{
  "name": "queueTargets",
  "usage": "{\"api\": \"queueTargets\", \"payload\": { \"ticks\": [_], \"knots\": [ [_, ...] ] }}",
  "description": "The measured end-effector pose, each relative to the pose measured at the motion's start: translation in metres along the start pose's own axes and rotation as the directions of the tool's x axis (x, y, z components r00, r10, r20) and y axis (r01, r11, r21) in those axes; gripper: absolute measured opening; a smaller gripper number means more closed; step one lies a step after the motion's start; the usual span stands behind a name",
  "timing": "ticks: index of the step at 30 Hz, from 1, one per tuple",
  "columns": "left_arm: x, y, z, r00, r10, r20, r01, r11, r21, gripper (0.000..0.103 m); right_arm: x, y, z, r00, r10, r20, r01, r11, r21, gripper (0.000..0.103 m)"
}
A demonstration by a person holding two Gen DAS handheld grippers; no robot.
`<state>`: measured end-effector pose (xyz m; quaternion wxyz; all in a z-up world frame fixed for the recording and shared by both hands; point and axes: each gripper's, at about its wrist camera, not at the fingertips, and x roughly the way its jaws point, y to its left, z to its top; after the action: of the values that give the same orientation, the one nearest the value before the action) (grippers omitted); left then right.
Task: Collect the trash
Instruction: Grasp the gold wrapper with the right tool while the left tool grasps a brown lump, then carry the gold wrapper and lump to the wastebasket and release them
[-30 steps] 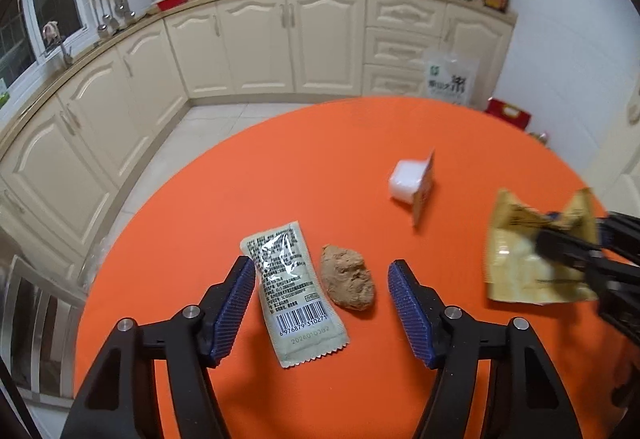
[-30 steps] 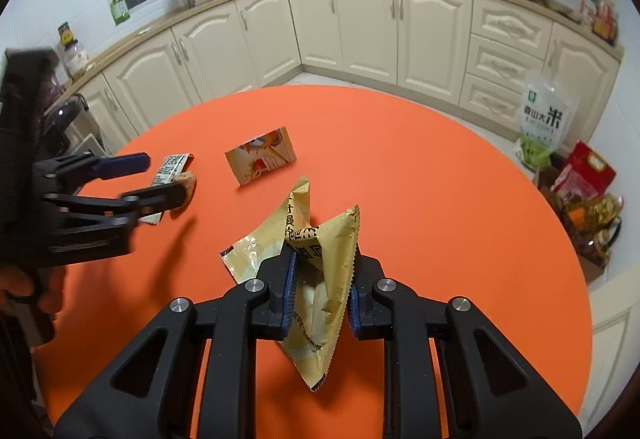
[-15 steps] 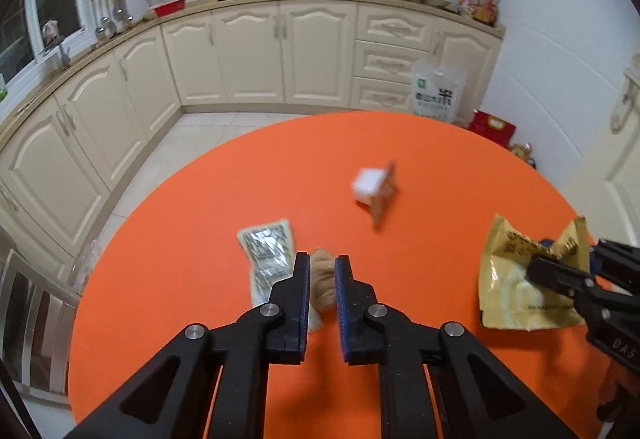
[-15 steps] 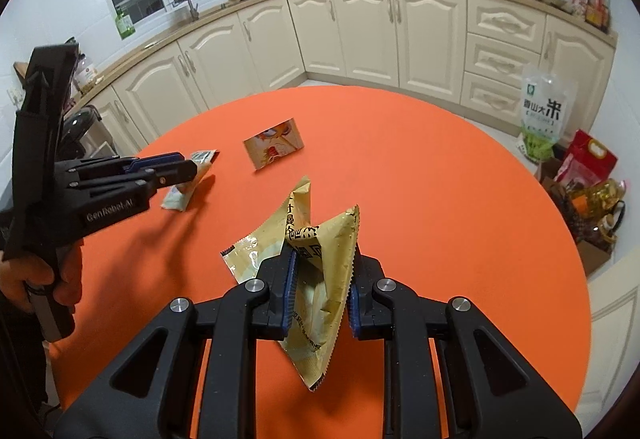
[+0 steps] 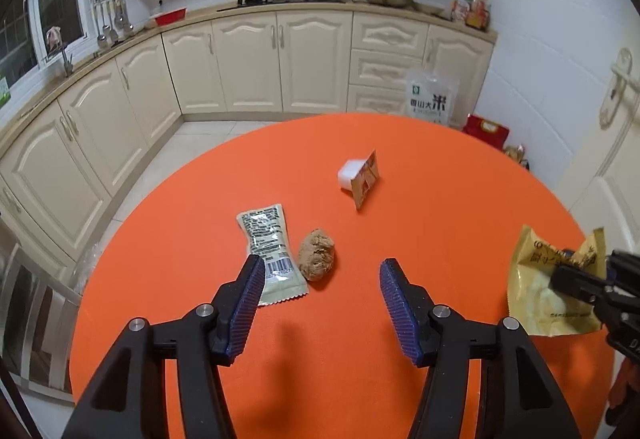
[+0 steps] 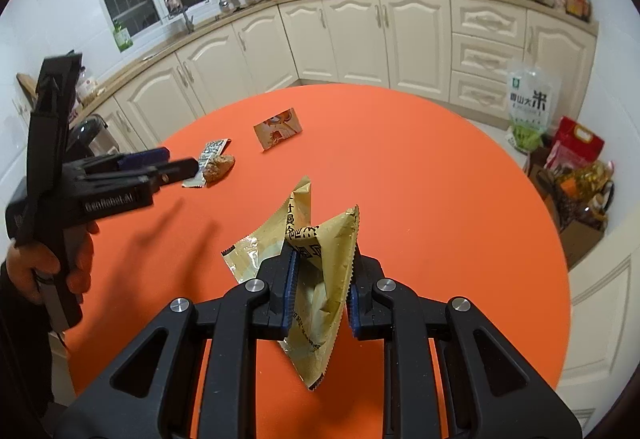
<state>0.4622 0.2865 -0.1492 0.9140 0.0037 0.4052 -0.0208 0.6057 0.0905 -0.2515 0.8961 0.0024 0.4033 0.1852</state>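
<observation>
Left gripper (image 5: 322,293): jaws parting, nothing between the ribbed blue pads (image 5: 246,303), poised above the round orange table (image 5: 400,391). Brown crumbly lump of food waste (image 5: 317,255) lying on the table just ahead, at about twelve o'clock from the gap, slightly toward the left pad. Long axis of the lump running roughly twelve to six, so along the fingers rather than across them; narrow side presented to the pads. Touching it at nine o'clock: pale green printed sachet wrapper (image 5: 269,247), flat, long axis also near twelve to six, its lower end under the left pad's tip. Judged risk: a descent drifting left catching the sachet instead.

Farther off at one o'clock: small white tub with peeled printed foil lid (image 5: 358,177), well apart from both.

Right gripper (image 6: 320,291): clamped on a crumpled gold foil snack bag (image 6: 316,271), held clear of the table, at three o'clock in the left view. Hence left hand the nearer and the only free one for the lump.
</observation>
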Motion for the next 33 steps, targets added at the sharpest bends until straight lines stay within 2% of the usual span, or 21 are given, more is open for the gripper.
{"api": "queueTargets", "payload": {
  "ticks": [5, 8, 10, 11, 13, 18, 23, 27, 31, 33],
  "knots": [
    [0.027, -0.016, 0.009, 0.999, -0.013, -0.044, 0.014, 1.0, 0.013, 0.049, 0.014, -0.002, 0.008, 1.0, -0.004, -0.003, 0.004, 1.0, -0.001, 0.02],
    [0.039, -0.017, 0.012, 0.998, -0.013, -0.067, 0.015, 1.0, 0.025, 0.044, 0.024, -0.006, 0.011, 1.0, 0.003, -0.007, -0.003, 1.0, 0.008, 0.02],
    [0.044, -0.014, 0.021, 0.998, -0.003, -0.062, 0.005, 0.999, 0.032, 0.044, 0.03, -0.007, 0.015, 1.0, 0.007, -0.01, -0.007, 1.0, 0.009, 0.019],
    [0.047, -0.012, 0.024, 0.998, 0.003, -0.059, -0.001, 0.999, 0.037, 0.039, 0.033, -0.007, 0.018, 1.0, 0.009, -0.01, -0.008, 1.0, 0.007, 0.019],
    [0.05, -0.009, 0.027, 0.998, 0.01, -0.06, -0.007, 0.999, 0.042, 0.02, 0.036, -0.006, 0.021, 1.0, 0.014, -0.009, -0.014, 1.0, 0.008, 0.019],
    [0.05, -0.009, 0.026, 0.998, -0.007, -0.055, 0.01, 0.999, 0.045, 0.02, 0.038, -0.003, 0.023, 1.0, 0.019, -0.001, -0.019, 1.0, 0.009, 0.019],
    [0.016, -0.024, 0.014, 1.0, -0.026, -0.015, 0.027, 0.998, 0.057, 0.02, 0.024, -0.001, 0.015, 1.0, 0.01, 0.005, -0.01, 1.0, 0.01, 0.019],
    [-0.022, -0.057, 0.001, 0.996, -0.08, 0.026, 0.076, 0.991, 0.107, 0.02, -0.009, -0.006, 0.004, 0.999, -0.015, 0.029, 0.014, 1.0, 0.014, 0.019],
    [-0.054, -0.101, -0.014, 0.983, -0.179, 0.045, 0.169, 0.972, 0.161, 0.02, -0.059, -0.018, -0.018, 0.995, -0.075, 0.063, 0.074, 0.997, 0.025, 0.02],
    [-0.069, -0.135, -0.02, 0.974, -0.22, 0.048, 0.205, 0.955, 0.214, 0.02, -0.084, -0.025, -0.03, 0.99, -0.117, 0.077, 0.115, 0.993, 0.028, 0.019]
  ]
}}
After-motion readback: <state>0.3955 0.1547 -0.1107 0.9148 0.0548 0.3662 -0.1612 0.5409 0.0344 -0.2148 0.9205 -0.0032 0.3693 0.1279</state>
